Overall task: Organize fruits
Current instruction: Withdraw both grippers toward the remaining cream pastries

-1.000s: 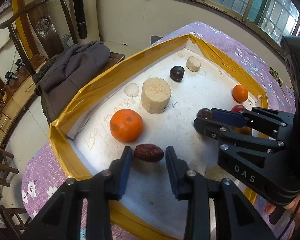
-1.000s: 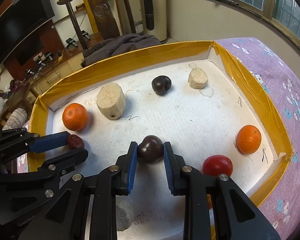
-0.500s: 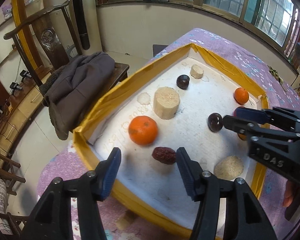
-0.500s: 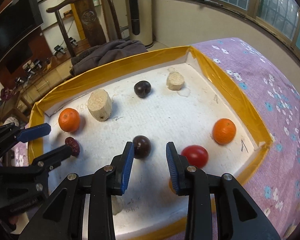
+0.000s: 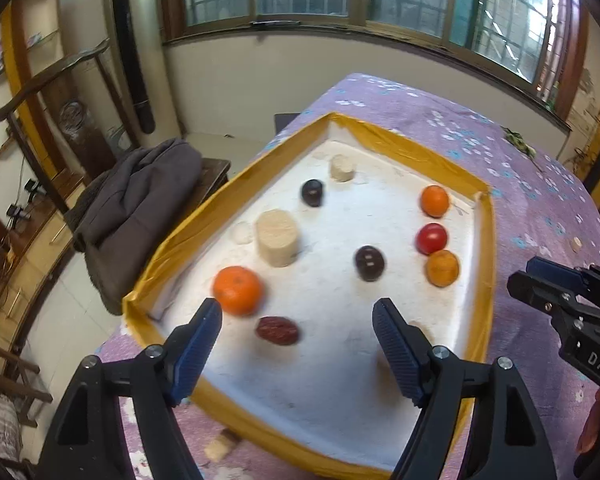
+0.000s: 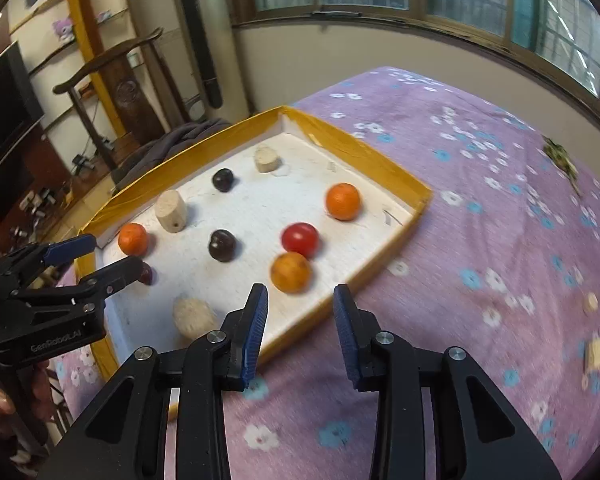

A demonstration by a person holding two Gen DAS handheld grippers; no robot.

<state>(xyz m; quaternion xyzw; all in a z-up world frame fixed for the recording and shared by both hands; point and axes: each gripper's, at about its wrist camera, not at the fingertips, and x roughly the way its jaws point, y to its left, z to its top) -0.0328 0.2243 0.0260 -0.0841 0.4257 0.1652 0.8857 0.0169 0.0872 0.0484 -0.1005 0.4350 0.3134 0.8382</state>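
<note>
Looking down the left wrist view, the left gripper (image 5: 296,336) has just been spreading its jaws, and they stand wide with nothing pinched. The red date (image 5: 278,330) lies free on the white tray floor between the fingers, clear of both pads, its long axis running across the picture, left to right. A big orange (image 5: 238,290) sits just beside it, up-left. Farther in, a dark plum (image 5: 369,263), a red tomato (image 5: 431,238) and two smaller oranges rest near the yellow-edged tray (image 5: 487,248) wall. The right gripper (image 5: 518,276) pokes in from the right edge, over the purple cloth.

Switching to the right wrist view: the right gripper (image 6: 300,320) hovers over the tray's near rim and the floral tablecloth (image 6: 480,240), jaws parted a modest gap, holding nothing. The dark plum (image 6: 222,245) sits alone mid-tray, well clear of the pads. The date (image 6: 146,273) peeks from behind the left gripper (image 6: 100,256).
</note>
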